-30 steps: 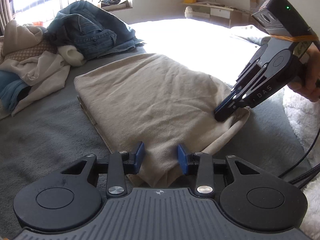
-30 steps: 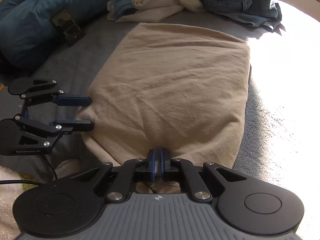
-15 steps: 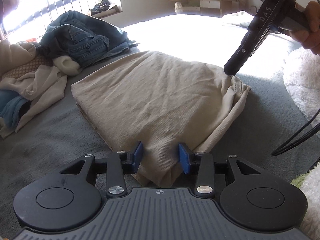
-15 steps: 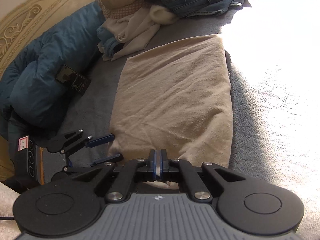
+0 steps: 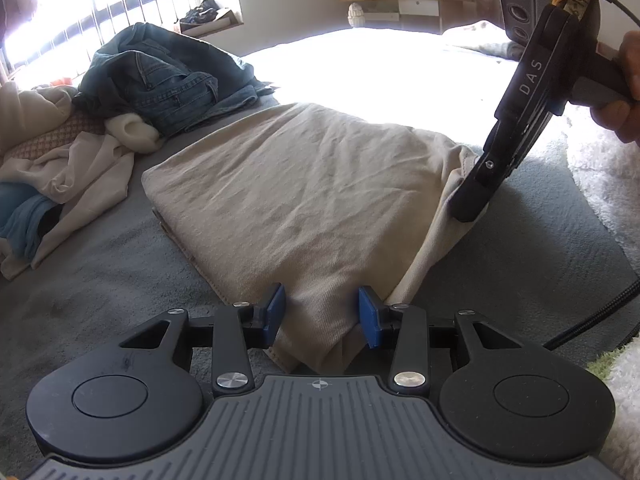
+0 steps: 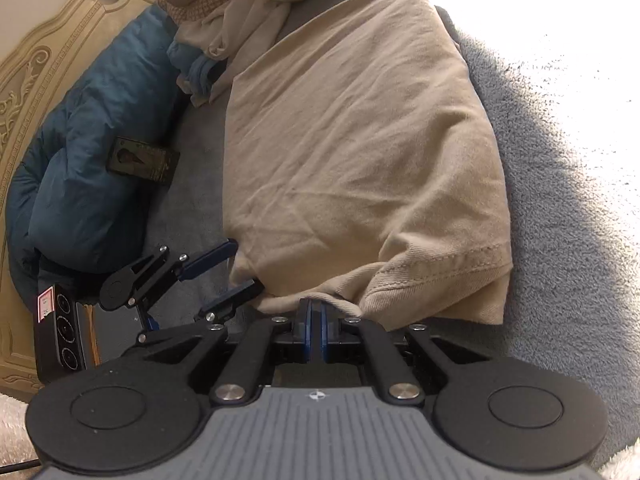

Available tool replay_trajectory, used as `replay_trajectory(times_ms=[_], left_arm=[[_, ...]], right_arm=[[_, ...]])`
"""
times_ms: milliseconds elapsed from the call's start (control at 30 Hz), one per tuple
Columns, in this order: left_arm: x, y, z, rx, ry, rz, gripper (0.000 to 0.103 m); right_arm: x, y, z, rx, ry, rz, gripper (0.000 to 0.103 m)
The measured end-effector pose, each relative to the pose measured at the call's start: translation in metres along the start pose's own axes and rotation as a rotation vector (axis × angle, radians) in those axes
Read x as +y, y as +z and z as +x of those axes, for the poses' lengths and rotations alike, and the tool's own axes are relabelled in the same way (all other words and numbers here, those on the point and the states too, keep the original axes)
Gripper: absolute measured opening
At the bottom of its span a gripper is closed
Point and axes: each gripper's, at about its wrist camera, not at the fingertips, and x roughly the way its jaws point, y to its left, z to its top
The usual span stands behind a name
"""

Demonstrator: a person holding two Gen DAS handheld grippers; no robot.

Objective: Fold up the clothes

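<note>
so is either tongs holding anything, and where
Right tongs pinch the beige shirt at its near hem corner. Left tongs are open around the other corner.

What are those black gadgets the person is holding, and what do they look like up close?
They are two handheld grippers. The left gripper and right gripper are both black, with blue pads, silver bolts, round discs and a ribbed grey body. The right gripper's side reads "DAS"; a black cable trails nearby.

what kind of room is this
Most likely a bedroom: a beige garment lies spread on a grey bed cover, a carved headboard stands behind a blue duvet, and unfolded clothes are heaped nearby.
</note>
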Motion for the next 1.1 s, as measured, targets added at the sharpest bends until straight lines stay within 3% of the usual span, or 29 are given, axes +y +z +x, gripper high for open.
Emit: replay_trajectory(times_ms=[233,333,400,500,533,700,800,933,1000,1100], left_arm=[[0.009,0.005,-0.021,-0.015,-0.018,-0.071,0.041],[0.01,0.005,-0.029,-0.035,-0.075,-0.11,0.05],[0.002,0.006,-0.022,-0.024,-0.068,-0.071,0.053],[-0.004,0.004,-0.008,0.007,0.012,-0.045,0.053],[-0.003,0.003,-0.005,0.012,0.034,-0.051,0.053],[0.014,0.0,-0.004,0.012,-0.006,-0.17,0.054],[0.022,-0.001,-0.004,0.016,-0.027,-0.225,0.054],[0.027,-0.002,-0.001,0.022,-0.04,-0.263,0.054],[0.028,-0.001,-0.001,0.029,-0.045,-0.27,0.055],[0.031,0.001,-0.008,0.042,-0.054,-0.275,0.055]], right_arm=[[-0.031,0.008,0.011,-0.005,0.042,0.133,0.0],[-0.04,0.007,0.012,-0.008,0.07,0.188,0.0],[-0.043,0.007,0.012,-0.011,0.086,0.217,0.0],[-0.045,0.007,0.007,-0.023,0.097,0.239,0.001],[-0.045,0.007,0.001,-0.041,0.095,0.242,0.002],[-0.064,0.009,-0.034,-0.162,0.038,0.321,0.002],[-0.065,0.01,-0.048,-0.191,0.073,0.326,0.003],[-0.044,0.011,-0.047,-0.123,0.132,0.218,0.004],[-0.037,0.008,-0.037,-0.074,0.114,0.191,0.005],[-0.039,0.001,-0.026,-0.039,0.15,0.245,0.009]])
